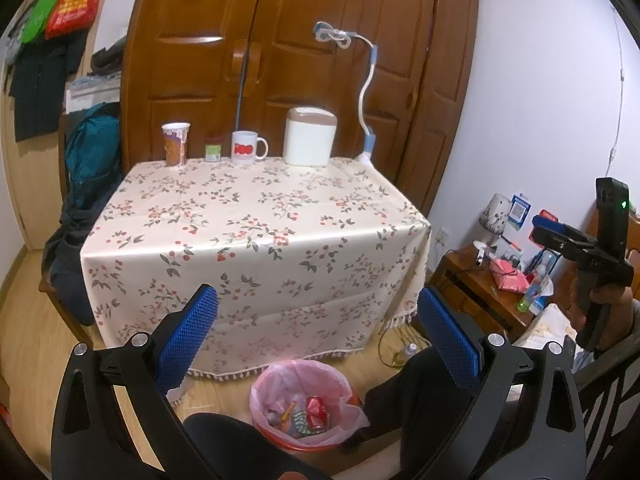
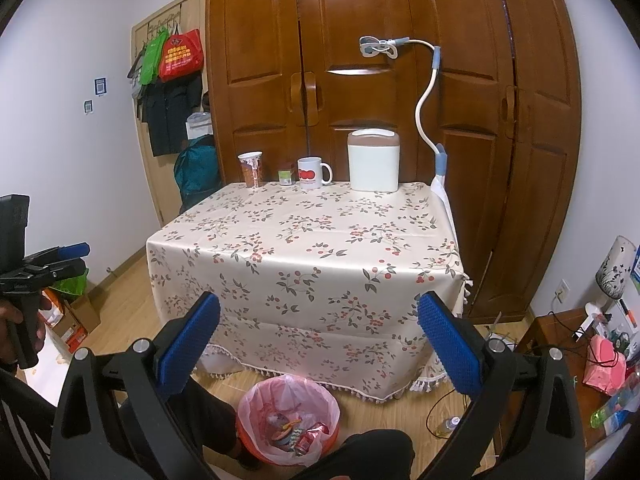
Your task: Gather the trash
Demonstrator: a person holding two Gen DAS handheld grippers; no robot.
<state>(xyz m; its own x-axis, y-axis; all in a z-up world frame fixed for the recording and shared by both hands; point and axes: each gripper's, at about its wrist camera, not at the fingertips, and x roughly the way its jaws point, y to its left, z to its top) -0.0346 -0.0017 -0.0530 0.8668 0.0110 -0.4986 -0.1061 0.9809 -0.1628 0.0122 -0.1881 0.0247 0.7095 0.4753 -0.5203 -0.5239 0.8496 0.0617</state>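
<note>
A red bin with a pink bag (image 1: 260,394) (image 2: 248,404) stands on the floor before the table, holding a crushed red can (image 1: 317,412) (image 2: 310,436) and wrappers. My left gripper (image 1: 318,336) is open and empty, held above the bin and short of the table. My right gripper (image 2: 318,340) is open and empty, also above the bin. On the floral tablecloth (image 1: 256,236) (image 2: 304,248), at the back, stand a paper cup (image 1: 176,144) (image 2: 251,170), a small jar (image 1: 212,148), a white mug (image 1: 245,148) (image 2: 311,173) and a white lidded box (image 1: 309,137) (image 2: 374,160).
A wooden wardrobe (image 1: 304,40) stands behind the table. A phone holder arm (image 1: 366,92) is clamped at the table's right back corner. A cluttered nightstand (image 1: 492,284) is at the right. A bottle (image 2: 450,426) and cables lie on the floor. Bags and boxes stand at the left.
</note>
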